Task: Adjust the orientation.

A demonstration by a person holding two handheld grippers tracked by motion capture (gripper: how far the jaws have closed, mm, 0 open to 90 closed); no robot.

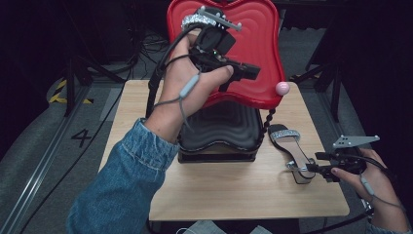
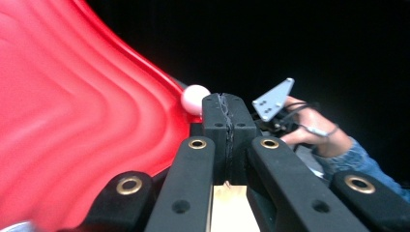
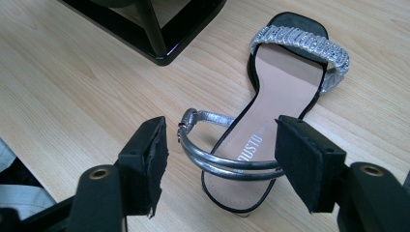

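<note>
A black sandal [image 1: 291,145] [image 3: 285,82] with a glittery silver toe strap lies on the table at the right. My right gripper [image 1: 303,168] [image 3: 225,145] is open, one jaw on each side of its heel and silver ankle straps, without touching. My left gripper [image 1: 251,73] [image 2: 227,104] is held high in front of a red wavy tray [image 1: 258,44] [image 2: 72,121], jaws pressed together with nothing between them. A second sandal's silver strap [image 1: 197,20] shows on the red tray above that hand; the hand and gripper hide the rest.
The red tray tilts up over a black wavy tray [image 1: 224,126] on a black frame [image 3: 159,38] at the wooden table's [image 1: 234,190] middle. A pink ball [image 1: 282,88] [image 2: 195,99] sits at the red tray's right corner. Stands and cables surround the table.
</note>
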